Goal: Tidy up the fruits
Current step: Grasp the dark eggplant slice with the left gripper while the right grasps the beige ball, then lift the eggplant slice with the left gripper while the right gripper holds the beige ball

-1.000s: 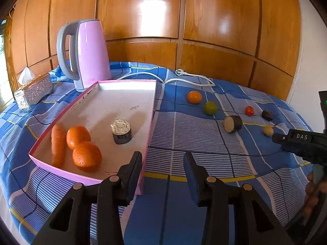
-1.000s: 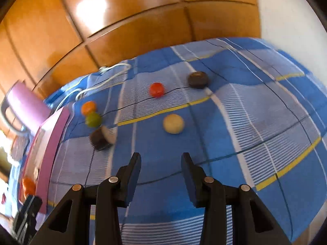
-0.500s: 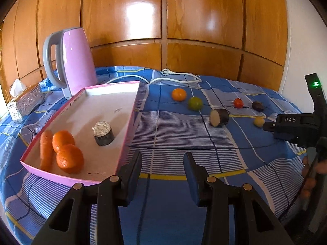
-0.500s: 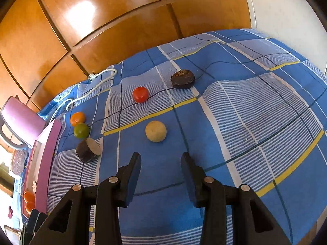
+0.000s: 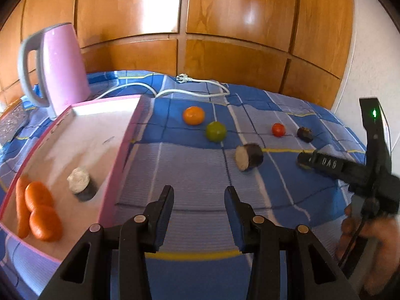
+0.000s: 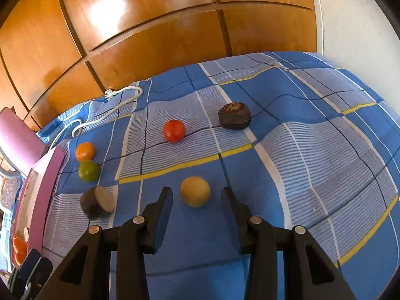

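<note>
The pink tray point(image 5: 125, 135), at left in the left wrist view, already holds two oranges point(image 5: 42, 210), a carrot point(image 5: 21, 207) and a foil-topped piece point(image 5: 80, 182). Six pieces remain on the blue checked cloth point(image 6: 312, 162), so the sorting looks under halfway. The right gripper point(image 6: 196, 195), low centre in its view, is parted and empty, with the yellow fruit point(image 6: 195, 191) just ahead between its tips. The left gripper point(image 5: 198, 195) is likewise released, holding nothing.

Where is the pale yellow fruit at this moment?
In the right wrist view, the pale yellow fruit lies on the blue cloth, just ahead of the open right gripper, nearer than the red fruit.
</note>
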A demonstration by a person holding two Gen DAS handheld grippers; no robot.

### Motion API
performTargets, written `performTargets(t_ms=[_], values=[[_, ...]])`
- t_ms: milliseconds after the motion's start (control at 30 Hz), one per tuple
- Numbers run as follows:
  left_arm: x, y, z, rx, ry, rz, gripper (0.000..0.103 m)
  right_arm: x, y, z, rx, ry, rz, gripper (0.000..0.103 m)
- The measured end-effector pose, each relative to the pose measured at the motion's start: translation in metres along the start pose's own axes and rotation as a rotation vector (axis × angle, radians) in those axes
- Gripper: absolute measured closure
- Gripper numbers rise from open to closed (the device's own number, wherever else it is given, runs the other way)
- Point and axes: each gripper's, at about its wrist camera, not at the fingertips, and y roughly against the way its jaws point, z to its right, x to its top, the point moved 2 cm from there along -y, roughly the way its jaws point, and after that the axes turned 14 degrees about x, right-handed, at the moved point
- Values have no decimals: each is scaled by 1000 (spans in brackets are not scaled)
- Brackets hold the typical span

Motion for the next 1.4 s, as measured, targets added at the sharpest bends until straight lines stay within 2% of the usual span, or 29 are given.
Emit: performTargets(t_ms=[100, 167, 267, 333, 533, 867, 933, 1000, 1167, 1233, 1400], values=[[11, -11, 8, -28, -3, -27, 60, 1, -4, 0, -4, 14, -8, 63], [18, -18, 12, -50, 12, -48, 60, 1, -6, 0, -7, 24, -17, 76], [27, -27, 21, -71, 21, -63, 59, 0, -6, -1, -9, 42, -21, 76], [32, -33, 30, -81, 8, -65, 55, 0, -7, 0, -4, 42, -24, 76], [40, -50, 54, -107, -30, -88, 54, 1, -7, 2, 5, 41, -27, 76], [48, -78, 76, -111, -41, -138, 53, -1, -8, 0, -1, 54, -31, 76], [47, -84, 80, -91, -50, -140, 54, -2, -8, 0, 0, 55, -30, 76], [45, -89, 78, -89, -38, -155, 64, -2, -8, 0, 1, 58, -29, 76], [37, -78, 58, -87, 10, -132, 64, -2, -8, 1, 8, 56, -24, 76], [27, -71, 49, -78, 13, -132, 64, -2, -7, 2, 13, 53, -23, 76], [-2, -42, 33, -33, -8, -68, 64, -3, -8, 3, 23, 43, -26, 76]])
